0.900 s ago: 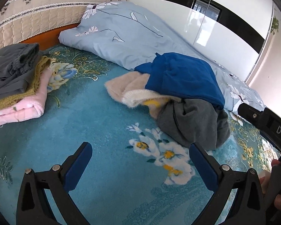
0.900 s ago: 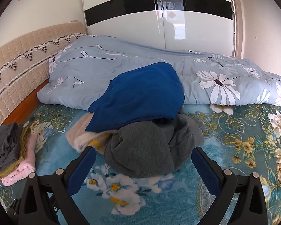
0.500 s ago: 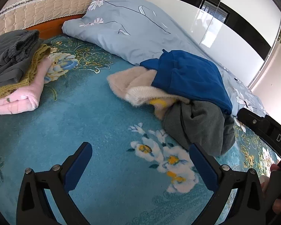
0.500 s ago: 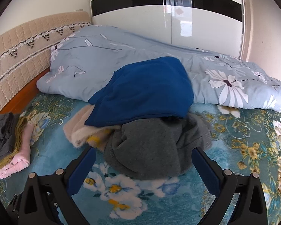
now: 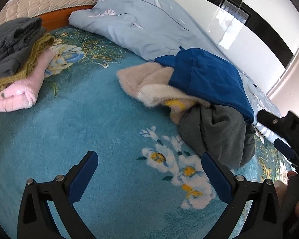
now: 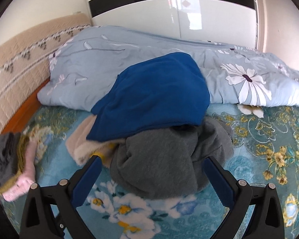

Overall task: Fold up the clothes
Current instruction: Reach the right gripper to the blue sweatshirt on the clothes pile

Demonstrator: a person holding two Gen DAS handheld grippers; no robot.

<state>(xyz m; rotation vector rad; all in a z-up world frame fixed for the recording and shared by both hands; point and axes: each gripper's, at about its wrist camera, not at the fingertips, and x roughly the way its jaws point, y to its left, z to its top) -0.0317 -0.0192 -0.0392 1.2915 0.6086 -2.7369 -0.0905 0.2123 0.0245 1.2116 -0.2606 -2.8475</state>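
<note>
A heap of unfolded clothes lies on the teal floral bedspread (image 5: 73,123): a blue garment (image 5: 209,79) (image 6: 155,97) on top, a grey garment (image 5: 219,133) (image 6: 161,159) in front, a fuzzy beige garment (image 5: 149,83) (image 6: 83,143) at its left. A folded stack (image 5: 16,63) (image 6: 10,159) of grey, olive and pink pieces lies at the left. My left gripper (image 5: 149,159) is open and empty over the bedspread, short of the heap. My right gripper (image 6: 151,161) is open and empty, its jaws standing either side of the grey garment's near edge. It also shows in the left wrist view (image 5: 285,135).
A light blue floral duvet (image 6: 229,69) (image 5: 141,23) lies bunched behind the heap. A quilted beige headboard (image 6: 14,59) runs along the left. A white and black wardrobe (image 6: 189,14) stands behind the bed.
Both grippers have moved closer to the heap and lower. The right gripper's jaws now reach the grey garment. Both stay open and the clothes have not moved.
</note>
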